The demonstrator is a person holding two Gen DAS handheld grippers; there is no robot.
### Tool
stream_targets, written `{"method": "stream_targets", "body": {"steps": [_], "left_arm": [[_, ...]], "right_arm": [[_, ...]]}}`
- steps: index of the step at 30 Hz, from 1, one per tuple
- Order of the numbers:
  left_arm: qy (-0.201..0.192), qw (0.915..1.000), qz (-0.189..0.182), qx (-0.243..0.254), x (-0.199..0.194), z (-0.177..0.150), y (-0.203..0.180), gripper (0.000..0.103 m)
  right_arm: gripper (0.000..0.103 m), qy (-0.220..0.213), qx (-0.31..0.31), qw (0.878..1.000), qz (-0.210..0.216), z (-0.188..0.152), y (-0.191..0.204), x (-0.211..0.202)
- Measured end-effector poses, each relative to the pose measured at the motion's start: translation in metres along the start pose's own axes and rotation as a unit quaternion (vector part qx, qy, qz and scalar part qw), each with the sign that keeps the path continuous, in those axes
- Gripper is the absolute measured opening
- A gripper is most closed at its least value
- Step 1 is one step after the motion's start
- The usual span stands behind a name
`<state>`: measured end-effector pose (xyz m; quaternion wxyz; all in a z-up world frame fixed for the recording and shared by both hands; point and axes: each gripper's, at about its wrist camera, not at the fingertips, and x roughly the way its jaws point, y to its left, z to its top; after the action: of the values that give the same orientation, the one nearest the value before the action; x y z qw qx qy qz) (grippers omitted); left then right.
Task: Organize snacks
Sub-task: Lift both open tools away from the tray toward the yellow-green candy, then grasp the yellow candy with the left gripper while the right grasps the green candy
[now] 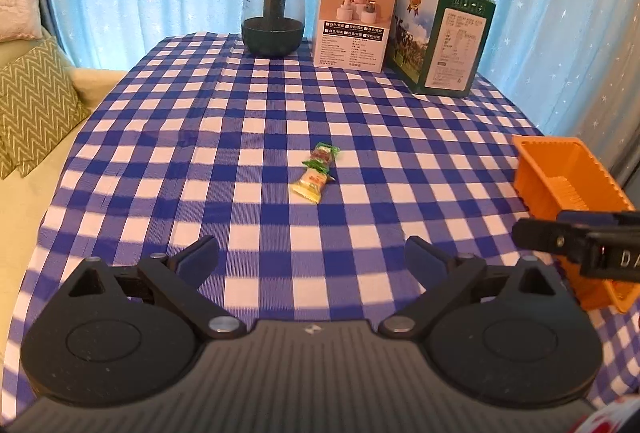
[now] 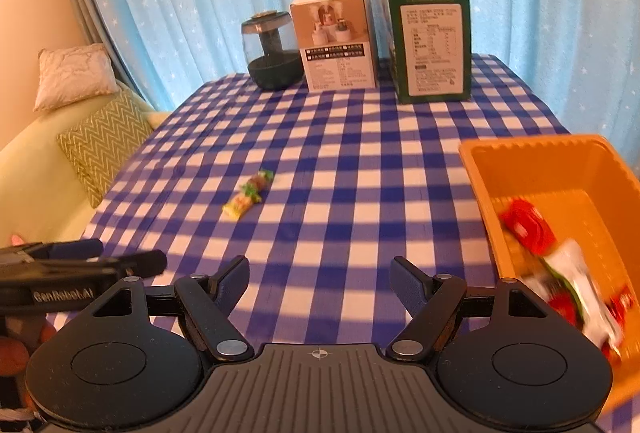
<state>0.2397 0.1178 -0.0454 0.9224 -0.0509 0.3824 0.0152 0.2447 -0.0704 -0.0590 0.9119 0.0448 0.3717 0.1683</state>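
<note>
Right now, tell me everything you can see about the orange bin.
The orange bin is an open-topped rectangular tub, apparently plastic, with ribbed inner walls and a rolled rim. It stands upright on the blue-and-white checked tablecloth at the table's right edge, beside the right gripper. Several red, white and green snack packets lie inside, blurred. No fingers touch it.

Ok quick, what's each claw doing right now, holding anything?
Left claw: open, empty, above the checked cloth.
Right claw: open, empty, beside the orange bin.
</note>
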Motion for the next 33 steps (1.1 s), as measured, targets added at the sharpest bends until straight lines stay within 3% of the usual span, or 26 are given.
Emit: {"method": "stream_targets", "body": {"steps": [9, 12, 18, 22, 32, 33], "left_arm": [[-0.004, 0.9996, -0.002, 0.028, 0.055, 0.016, 0.008, 0.081], [-0.006, 0.9989, -0.012, 0.044, 0.073, 0.019, 0.007, 0.075], [-0.007, 0.9978, -0.029, 0.059, 0.103, 0.026, 0.010, 0.062], [-0.006, 0.9966, -0.038, 0.073, 0.120, 0.032, 0.009, 0.046], [0.011, 0.9918, -0.054, 0.115, 0.150, 0.035, -0.001, 0.029], [0.013, 0.9918, -0.056, 0.114, 0.150, 0.036, -0.001, 0.022]], "right_arm": [[0.076, 0.001, -0.018, 1.000, 0.006, 0.020, -0.001, 0.057], [0.063, 0.005, -0.032, 0.999, 0.010, 0.025, 0.000, 0.077], [0.056, 0.009, -0.033, 0.999, 0.010, 0.031, -0.003, 0.103], [0.054, 0.013, -0.034, 0.999, 0.010, 0.033, -0.002, 0.116], [0.054, 0.015, -0.039, 0.999, 0.005, 0.033, 0.003, 0.134], [0.054, 0.014, -0.038, 0.999, 0.005, 0.033, 0.003, 0.135]]}}
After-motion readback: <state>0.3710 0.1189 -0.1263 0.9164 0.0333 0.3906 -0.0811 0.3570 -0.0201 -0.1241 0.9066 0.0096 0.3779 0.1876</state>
